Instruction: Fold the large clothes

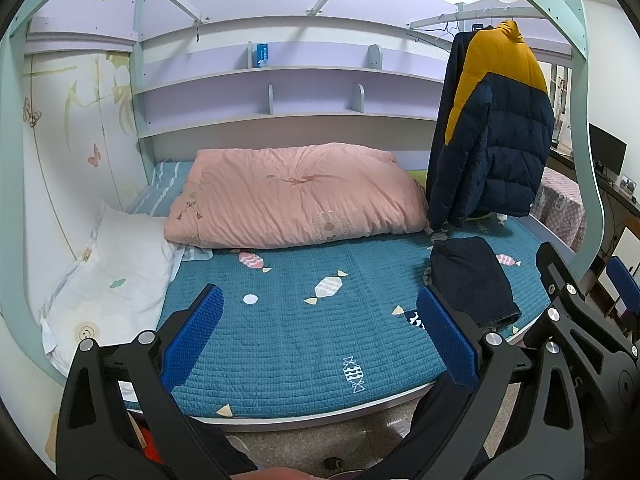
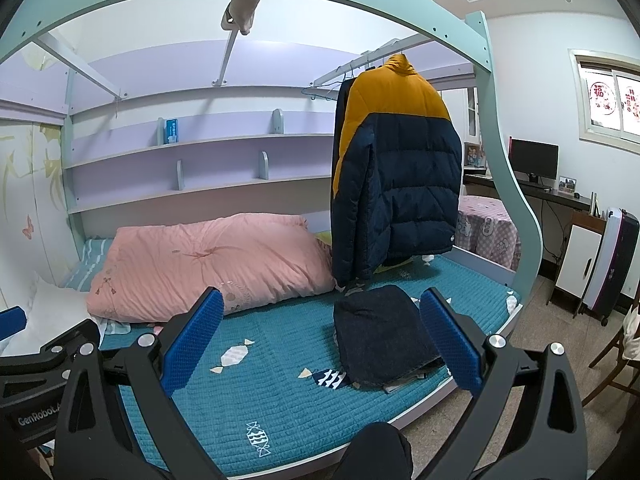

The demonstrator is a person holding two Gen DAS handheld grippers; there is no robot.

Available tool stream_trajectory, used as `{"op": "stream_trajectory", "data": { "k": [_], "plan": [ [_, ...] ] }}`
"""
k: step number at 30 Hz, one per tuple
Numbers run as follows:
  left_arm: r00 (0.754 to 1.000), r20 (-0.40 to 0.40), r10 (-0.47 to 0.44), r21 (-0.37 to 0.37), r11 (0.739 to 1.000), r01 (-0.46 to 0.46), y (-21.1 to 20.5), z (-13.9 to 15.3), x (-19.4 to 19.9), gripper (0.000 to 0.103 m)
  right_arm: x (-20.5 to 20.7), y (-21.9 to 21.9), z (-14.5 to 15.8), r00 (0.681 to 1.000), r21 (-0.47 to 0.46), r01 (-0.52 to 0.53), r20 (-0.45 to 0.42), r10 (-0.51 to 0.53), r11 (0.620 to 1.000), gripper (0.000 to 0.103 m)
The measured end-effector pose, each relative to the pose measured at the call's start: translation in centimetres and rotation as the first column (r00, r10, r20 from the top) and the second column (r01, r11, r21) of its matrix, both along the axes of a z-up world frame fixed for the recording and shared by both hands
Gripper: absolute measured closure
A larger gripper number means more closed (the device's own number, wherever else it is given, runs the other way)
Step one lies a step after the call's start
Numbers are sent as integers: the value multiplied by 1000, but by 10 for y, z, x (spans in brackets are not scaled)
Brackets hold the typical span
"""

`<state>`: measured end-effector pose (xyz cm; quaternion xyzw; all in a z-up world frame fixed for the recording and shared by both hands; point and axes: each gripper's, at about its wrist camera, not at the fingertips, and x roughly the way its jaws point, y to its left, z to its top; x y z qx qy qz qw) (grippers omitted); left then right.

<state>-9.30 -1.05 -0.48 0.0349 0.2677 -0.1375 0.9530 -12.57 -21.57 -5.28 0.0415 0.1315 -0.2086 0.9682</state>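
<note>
Progress is looking partial from where we are standing at the edge of the bed [image 1: 280, 344]. We are seeing one dark folded garment [image 2: 380, 336] lying on the teal quilted cover near the bed's front right corner, so we are judging that one piece is already dealt with. We are holding both tools back from the mattress and touching nothing: the left gripper [image 1: 316, 332] is spread wide with nothing between its blue pads, and the right gripper [image 2: 320, 336] is likewise released and empty, framing the folded garment in its own view without contacting it.

The large item we are taking to be next, a navy and mustard puffer jacket [image 2: 400, 176], is hanging on a hanger from the rail [image 2: 360, 62] under the upper bunk, well above the cover and just behind the folded garment. It is not yet taken down, spread or folded. A pink duvet [image 1: 296, 196] and a white pillow [image 1: 116, 276] are occupying the back and left of the bed, leaving the middle free for laying the jacket flat.
</note>
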Motion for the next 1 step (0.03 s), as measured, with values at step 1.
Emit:
{"op": "stream_trajectory", "data": {
  "k": [1],
  "plan": [
    [1000,-1,0,-1,1000,0,0,0,0,5,0,0,0,1000,0,0,0,0,1000,8]
  ]
}}
